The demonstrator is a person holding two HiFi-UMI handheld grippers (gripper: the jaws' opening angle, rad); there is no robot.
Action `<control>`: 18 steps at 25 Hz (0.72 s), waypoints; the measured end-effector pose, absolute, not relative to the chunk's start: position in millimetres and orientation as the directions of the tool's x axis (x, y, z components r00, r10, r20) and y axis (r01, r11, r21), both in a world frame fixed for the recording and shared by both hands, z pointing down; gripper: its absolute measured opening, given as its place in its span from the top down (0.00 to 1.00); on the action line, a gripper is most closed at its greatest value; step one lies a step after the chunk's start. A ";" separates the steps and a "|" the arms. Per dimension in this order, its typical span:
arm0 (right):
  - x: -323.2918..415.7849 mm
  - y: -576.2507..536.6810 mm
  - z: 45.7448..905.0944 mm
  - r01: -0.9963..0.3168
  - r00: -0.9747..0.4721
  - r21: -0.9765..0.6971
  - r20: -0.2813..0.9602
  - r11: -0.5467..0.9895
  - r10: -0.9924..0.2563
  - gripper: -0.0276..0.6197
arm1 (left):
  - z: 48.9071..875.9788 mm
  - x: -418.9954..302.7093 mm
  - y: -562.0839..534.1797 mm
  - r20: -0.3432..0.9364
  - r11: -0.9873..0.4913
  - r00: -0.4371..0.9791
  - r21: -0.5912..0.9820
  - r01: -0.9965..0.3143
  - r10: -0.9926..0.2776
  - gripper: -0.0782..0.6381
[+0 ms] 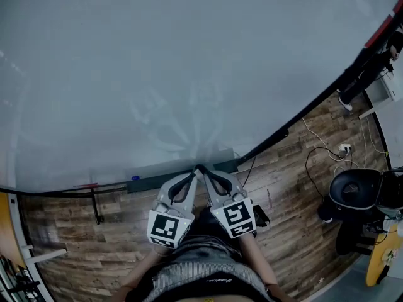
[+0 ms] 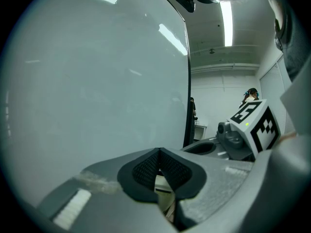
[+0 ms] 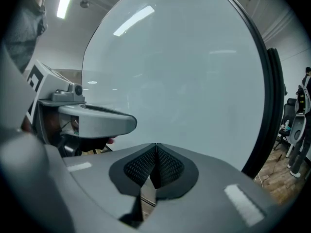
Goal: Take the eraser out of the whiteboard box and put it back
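A big whiteboard (image 1: 157, 68) fills most of the head view. On its lower edge hangs a long dark box (image 1: 157, 180). No eraser shows in any view. Just in front of the box, my left gripper (image 1: 194, 171) and right gripper (image 1: 203, 170) meet tip to tip. In the left gripper view, the left gripper (image 2: 159, 152) is shut with its pads together and nothing between them, the whiteboard (image 2: 97, 81) close ahead. The right gripper (image 3: 156, 147) is shut and empty too. Each gripper sees the other beside it: the right gripper (image 2: 243, 137), the left gripper (image 3: 97, 123).
A red marker (image 1: 85, 185) and a small blue thing (image 1: 135, 178) lie along the board's ledge at the left. A black office chair (image 1: 352, 190), cables (image 1: 318, 146) and a power strip (image 1: 344, 148) are on the wooden floor at the right. A person (image 2: 250, 96) stands far off.
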State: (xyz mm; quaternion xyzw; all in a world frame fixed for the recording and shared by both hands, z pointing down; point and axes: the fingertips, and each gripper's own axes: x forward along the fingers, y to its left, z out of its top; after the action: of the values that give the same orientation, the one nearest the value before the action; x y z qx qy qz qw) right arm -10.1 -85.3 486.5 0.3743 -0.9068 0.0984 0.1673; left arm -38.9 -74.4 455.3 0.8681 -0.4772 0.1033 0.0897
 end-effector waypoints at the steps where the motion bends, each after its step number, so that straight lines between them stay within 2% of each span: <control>1: -9.9 -87.0 488.2 -0.715 -0.660 -0.055 0.382 0.697 -0.647 0.95 | 456.6 -39.8 -75.2 0.270 -0.530 0.526 0.065 -0.846 -0.807 0.89; 10: -10.7 -90.3 495.5 -0.709 -0.656 -0.042 0.405 0.704 -0.637 0.95 | 464.9 -42.8 -78.5 0.296 -0.535 0.536 0.090 -0.840 -0.791 0.89; 13: -13.0 -88.4 495.3 -0.698 -0.661 -0.029 0.410 0.715 -0.629 0.84 | 465.8 -41.9 -78.4 0.301 -0.543 0.545 0.099 -0.834 -0.783 0.89; 18: -18.5 -86.5 507.0 -0.690 -0.660 -0.039 0.445 0.723 -0.606 0.74 | 468.2 -42.1 -78.2 0.303 -0.554 0.556 0.103 -0.826 -0.774 0.89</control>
State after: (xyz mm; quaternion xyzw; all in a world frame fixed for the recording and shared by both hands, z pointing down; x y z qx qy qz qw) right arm -18.5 -86.5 507.0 0.3577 -0.9052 0.1026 0.2052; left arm -42.1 -78.2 468.2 0.8743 -0.4575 0.1120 0.1173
